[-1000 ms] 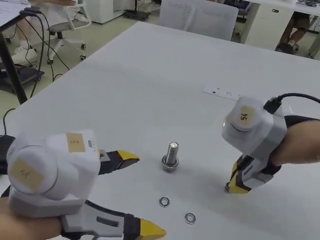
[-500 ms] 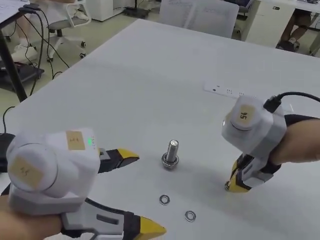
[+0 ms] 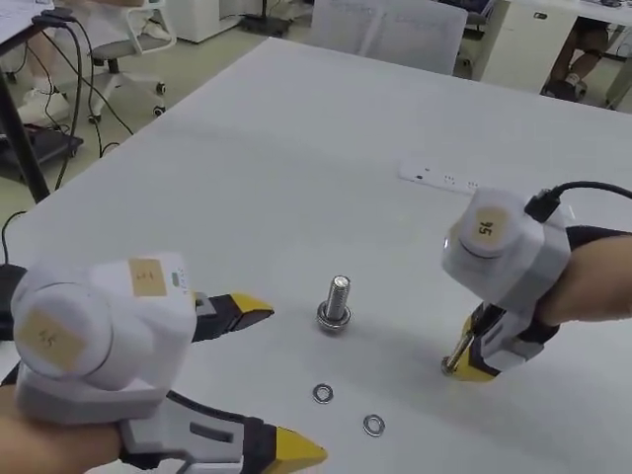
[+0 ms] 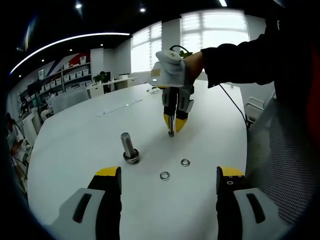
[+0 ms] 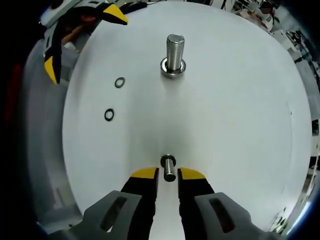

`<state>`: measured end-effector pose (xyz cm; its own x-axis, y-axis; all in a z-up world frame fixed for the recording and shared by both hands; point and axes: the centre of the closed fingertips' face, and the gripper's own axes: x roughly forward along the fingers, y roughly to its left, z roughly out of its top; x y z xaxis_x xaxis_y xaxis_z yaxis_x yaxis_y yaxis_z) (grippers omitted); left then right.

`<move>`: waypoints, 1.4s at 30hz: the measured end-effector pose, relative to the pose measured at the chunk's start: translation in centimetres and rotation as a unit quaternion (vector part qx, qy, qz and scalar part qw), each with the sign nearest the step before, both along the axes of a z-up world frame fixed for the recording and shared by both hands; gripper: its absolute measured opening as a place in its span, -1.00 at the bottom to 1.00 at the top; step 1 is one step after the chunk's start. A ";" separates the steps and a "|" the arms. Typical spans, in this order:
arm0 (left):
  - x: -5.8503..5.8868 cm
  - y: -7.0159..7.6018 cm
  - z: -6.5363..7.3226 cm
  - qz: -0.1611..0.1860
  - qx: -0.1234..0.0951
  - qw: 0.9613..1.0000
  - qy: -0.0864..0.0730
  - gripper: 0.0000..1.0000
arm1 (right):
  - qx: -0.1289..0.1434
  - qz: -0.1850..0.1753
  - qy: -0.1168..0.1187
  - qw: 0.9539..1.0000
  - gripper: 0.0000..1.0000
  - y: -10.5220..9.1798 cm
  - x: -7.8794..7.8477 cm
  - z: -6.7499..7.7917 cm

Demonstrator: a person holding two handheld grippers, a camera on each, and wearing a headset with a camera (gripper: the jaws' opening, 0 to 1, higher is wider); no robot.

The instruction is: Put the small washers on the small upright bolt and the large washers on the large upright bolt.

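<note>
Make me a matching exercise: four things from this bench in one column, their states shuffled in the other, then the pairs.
1. large silver threaded bolt
2. thin small silver bolt
3. two small silver ring washers
4. left gripper

A. lying flat on the white table
B. open, holding nothing
C. standing upright, unheld
D. clamped in the right gripper

Pairs: 1-C, 2-D, 3-A, 4-B

right hand-held gripper [image 3: 466,367] | shifted slightly away from large bolt [image 3: 336,301] | small bolt [image 3: 455,353] between jaws shows more
</note>
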<state>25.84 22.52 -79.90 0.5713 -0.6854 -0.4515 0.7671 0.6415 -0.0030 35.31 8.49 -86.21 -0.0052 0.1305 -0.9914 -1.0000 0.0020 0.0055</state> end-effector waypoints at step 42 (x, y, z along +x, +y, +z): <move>-0.1 -0.2 1.1 -0.004 0.007 1.000 -0.013 0.54 | 0.009 -0.022 0.011 1.000 -0.65 -1.9 -3.9 1.0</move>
<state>25.70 22.32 -78.76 0.5766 -0.6838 -0.4471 0.7725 0.6345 0.0260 31.40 6.62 -85.25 -0.0213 0.1495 -0.9885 -0.9985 0.0460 0.0284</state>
